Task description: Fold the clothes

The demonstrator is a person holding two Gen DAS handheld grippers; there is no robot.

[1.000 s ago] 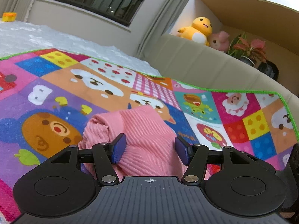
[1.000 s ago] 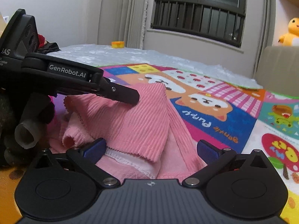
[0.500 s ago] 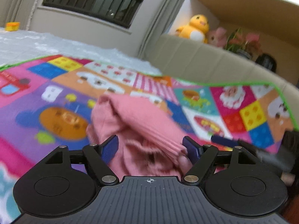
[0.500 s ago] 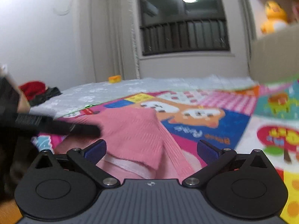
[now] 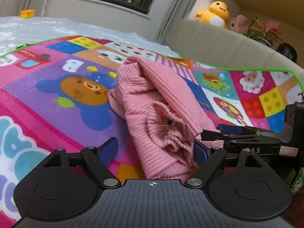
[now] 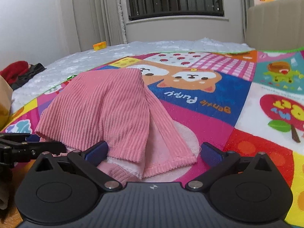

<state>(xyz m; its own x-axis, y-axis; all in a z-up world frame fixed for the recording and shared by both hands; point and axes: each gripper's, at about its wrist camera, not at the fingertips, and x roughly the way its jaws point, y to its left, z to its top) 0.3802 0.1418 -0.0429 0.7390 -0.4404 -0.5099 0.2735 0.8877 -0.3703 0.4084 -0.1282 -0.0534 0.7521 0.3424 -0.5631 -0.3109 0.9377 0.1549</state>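
A pink ribbed garment lies bunched and partly folded on a colourful cartoon play mat. My left gripper is open, its blue pads on either side of the garment's crumpled near end. In the right wrist view the same pink garment shows a folded flap over a paler inner layer. My right gripper is open, with the garment's near hem lying between its pads. The right gripper's fingers reach in from the right in the left wrist view. The left gripper's fingers show at the left edge of the right wrist view.
A beige sofa back runs along the mat's far right, with a yellow plush toy, a pink plush and a potted plant behind it. A white textured cover lies beyond the mat. Red and dark clothes sit far left.
The left gripper has pulled back and opened wider, so the garment's crumpled end now shows between its pads. The right gripper swung left and nearer the hem; the garment now lies flatter.
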